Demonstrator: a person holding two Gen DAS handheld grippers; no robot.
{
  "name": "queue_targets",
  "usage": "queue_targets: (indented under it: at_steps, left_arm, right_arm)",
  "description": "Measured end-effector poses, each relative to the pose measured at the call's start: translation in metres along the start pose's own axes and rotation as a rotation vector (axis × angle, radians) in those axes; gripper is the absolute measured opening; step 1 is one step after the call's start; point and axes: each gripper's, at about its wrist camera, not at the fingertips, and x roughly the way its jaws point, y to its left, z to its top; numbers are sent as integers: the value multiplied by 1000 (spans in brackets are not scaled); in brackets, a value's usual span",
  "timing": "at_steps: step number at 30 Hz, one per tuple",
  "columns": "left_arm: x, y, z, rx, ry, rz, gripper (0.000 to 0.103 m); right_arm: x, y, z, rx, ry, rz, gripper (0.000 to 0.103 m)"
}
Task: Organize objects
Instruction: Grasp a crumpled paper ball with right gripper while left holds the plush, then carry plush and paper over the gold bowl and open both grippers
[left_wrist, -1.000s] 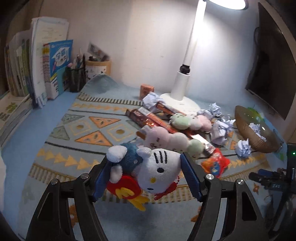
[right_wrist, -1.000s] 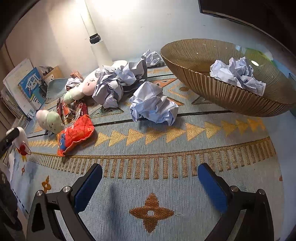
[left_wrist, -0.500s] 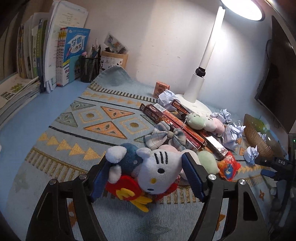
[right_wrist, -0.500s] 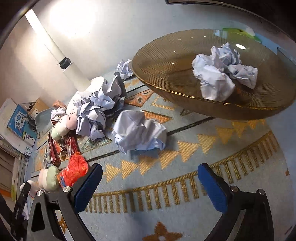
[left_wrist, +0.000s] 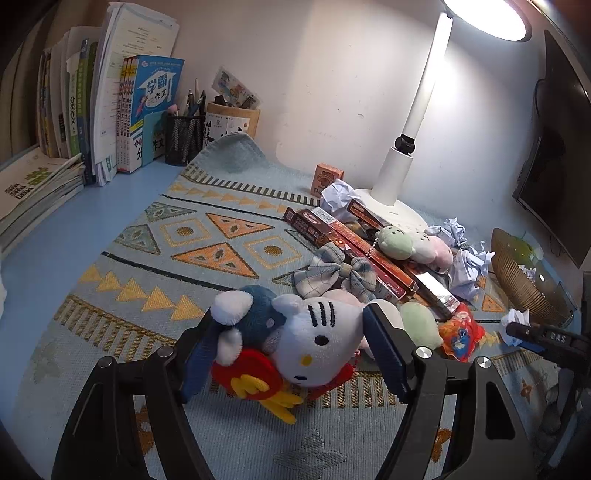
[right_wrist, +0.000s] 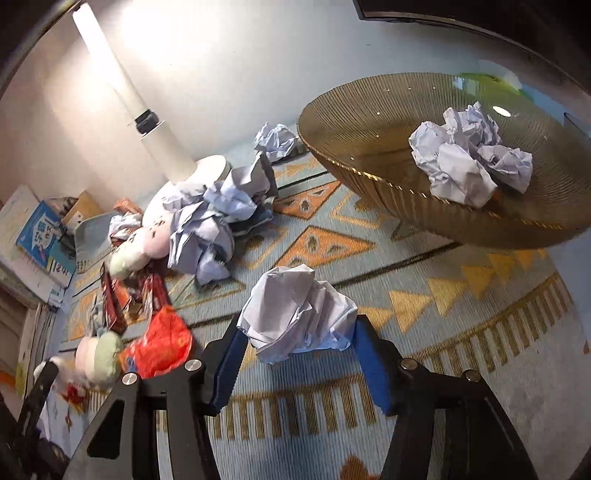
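Only the left wrist view shows the upright books (left_wrist: 110, 107) at ten o'clock and the left tongs (left_wrist: 291, 354) clamped on a white cat plush (left_wrist: 314, 339) with black whiskers, a blue cap and red-and-yellow trim, held above the patterned mat (left_wrist: 155, 258). The right wrist view alone shows inside the ribbed amber bowl (right_wrist: 369, 147) at two o'clock, where crumpled sheets lie. The right tongs (right_wrist: 299, 354) have just been closing, pads touching a crumpled pale-blue paper ball (right_wrist: 295, 314) at centre.
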Motion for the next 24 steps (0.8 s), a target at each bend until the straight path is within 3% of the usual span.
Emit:
queue_targets:
  at_steps: [3, 6, 9, 13, 20, 24]
  left_arm:
    - [1, -1, 0, 5, 5, 4, 74]
    - [2, -1, 0, 3, 9, 22, 74]
    - [3, -1, 0, 3, 12, 33, 74]
    - [4, -1, 0, 11, 19, 45, 74]
    - [-11, -19, 4, 69, 7, 20, 73]
    - [-39, -63, 22, 121, -63, -38, 73]
  right_arm:
    - [-20, -3, -21, -74, -14, -36, 58]
    - [-31, -1, -38, -176, -67, -164, 58]
    - [-35, -8, -42, -164, -66, -104, 58]
    - [-26, -9, -38, -149, -35, -87, 58]
    - [-40, -12, -40, -134, -75, -42, 58]
    - [-62, -24, -40, -153, -89, -147, 58]
